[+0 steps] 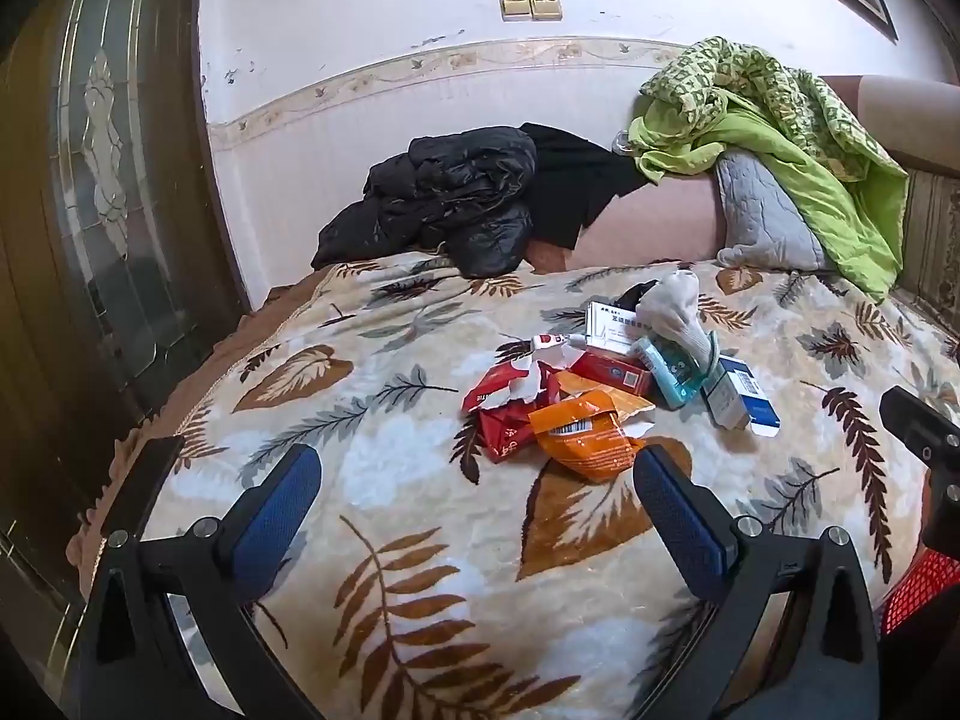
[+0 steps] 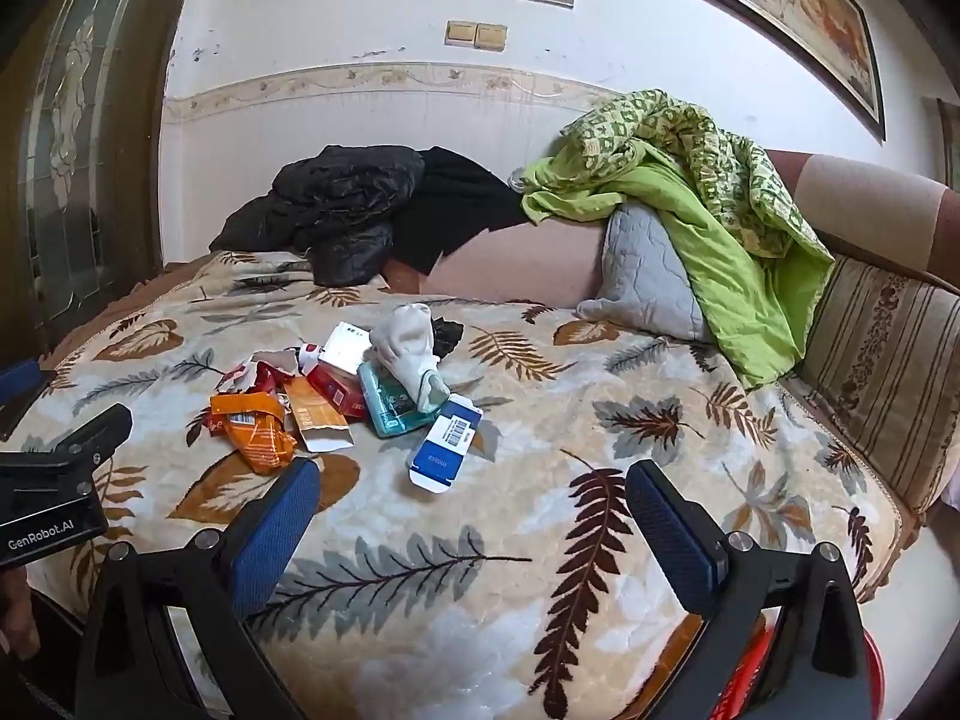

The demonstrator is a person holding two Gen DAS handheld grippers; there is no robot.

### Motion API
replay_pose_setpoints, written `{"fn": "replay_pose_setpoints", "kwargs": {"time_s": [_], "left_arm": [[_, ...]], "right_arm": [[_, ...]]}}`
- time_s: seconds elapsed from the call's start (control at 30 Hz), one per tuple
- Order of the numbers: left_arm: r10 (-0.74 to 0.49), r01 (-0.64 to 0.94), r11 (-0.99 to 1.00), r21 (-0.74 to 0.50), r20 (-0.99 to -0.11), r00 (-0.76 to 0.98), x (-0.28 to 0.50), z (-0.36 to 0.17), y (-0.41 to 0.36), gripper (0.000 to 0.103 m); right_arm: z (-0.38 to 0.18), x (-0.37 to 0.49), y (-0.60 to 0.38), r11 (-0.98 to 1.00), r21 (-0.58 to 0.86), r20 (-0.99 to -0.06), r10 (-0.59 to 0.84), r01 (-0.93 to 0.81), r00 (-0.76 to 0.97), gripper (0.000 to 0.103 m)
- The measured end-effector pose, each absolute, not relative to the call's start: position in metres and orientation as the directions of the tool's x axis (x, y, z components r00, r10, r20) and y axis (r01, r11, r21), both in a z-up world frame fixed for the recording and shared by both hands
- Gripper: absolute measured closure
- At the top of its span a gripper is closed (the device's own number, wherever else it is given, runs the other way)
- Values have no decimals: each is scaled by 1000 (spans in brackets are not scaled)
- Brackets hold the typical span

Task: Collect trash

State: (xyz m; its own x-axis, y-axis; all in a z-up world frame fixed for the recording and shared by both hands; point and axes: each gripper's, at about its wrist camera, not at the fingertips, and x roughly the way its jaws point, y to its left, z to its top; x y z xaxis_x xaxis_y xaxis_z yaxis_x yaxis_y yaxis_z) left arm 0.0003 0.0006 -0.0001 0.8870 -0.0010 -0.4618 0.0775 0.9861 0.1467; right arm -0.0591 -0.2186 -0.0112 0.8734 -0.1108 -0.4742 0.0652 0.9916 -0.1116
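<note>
Red basket [image 1: 918,588] cut off beside leaf-print blanket [image 1: 420,540].

The left gripper [image 1: 474,492] hangs wide open above the leaf blanket [image 1: 420,570]. Just beyond its right fingertip lies the orange wrapper [image 1: 582,438], with the blue-white box [image 1: 741,399] further right.

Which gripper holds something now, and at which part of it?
Neither. The left gripper and the right gripper are both open and empty, above the blanket, short of the trash pile.
</note>
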Motion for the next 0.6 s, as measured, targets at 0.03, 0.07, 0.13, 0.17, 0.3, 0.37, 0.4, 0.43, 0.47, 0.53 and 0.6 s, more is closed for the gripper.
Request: {"fn": "replay_pose_setpoints", "kwargs": {"time_s": [0.03,0.07,0.13,0.17,0.3,0.37,0.4,0.43,0.47,0.53,0.6], "left_arm": [[1,75,986,150,-454,891,-8,-1,-3,0],[0,78,985,151,-455,890,-7,-1,-1,0],[-2,80,985,151,-453,891,-7,-1,0,0],[-2,79,985,153,-452,892,-8,-1,1,0],[2,75,986,151,-458,889,-4,1,1,0],[2,75,986,151,-457,889,-4,1,3,0],[3,75,986,152,-457,890,-4,1,4,0],[4,74,986,152,-456,890,-4,1,5,0],[4,74,986,153,-456,890,-5,2,6,0],[2,76,986,150,-461,887,-3,0,0,0],[1,76,986,149,-461,887,-2,0,0,0]], "right_arm": [[-11,-59,-219,992,-113,-473,-111,64,874,0],[-11,-59,-219,991,-115,-473,-111,64,874,0],[-10,-59,-220,991,-113,-473,-111,65,874,0],[-11,-59,-220,991,-113,-474,-111,65,874,0],[-11,-59,-221,991,-115,-475,-111,64,873,0],[-11,-59,-221,991,-116,-474,-112,64,873,0],[-11,-59,-221,991,-116,-475,-112,64,873,0],[-11,-59,-222,991,-116,-474,-111,63,873,0],[-11,-58,-221,991,-116,-474,-112,64,873,0],[-11,-58,-221,991,-116,-475,-112,64,873,0],[-11,-58,-220,991,-116,-475,-112,64,873,0]]}}
